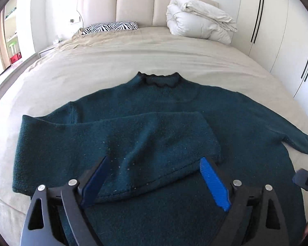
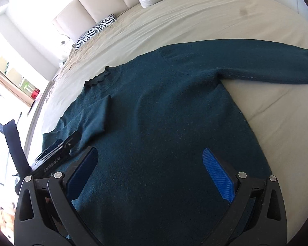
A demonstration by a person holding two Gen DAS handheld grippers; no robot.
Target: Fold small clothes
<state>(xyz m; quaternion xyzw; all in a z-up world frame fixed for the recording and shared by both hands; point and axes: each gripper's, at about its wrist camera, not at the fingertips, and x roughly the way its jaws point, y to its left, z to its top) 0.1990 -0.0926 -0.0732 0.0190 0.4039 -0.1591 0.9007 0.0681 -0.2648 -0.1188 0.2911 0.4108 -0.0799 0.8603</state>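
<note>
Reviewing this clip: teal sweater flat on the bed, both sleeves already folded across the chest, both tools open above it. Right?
Not quite. Only one sleeve of the sweater is folded across the chest; the other sleeve lies stretched out on the bed, as the right wrist view shows. Both the left tool and right tool are open.

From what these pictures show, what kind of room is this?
Most likely a bedroom: a wide bed with a padded headboard, a rolled white duvet and tall wardrobe doors. The green sweater lies on the bed.

Sweater (image 1: 145,135) fuzzy matt knit, sheet (image 1: 133,57) smooth matt cloth, pads (image 1: 214,184) ribbed blue plastic, headboard (image 1: 133,6) padded, smooth.
</note>
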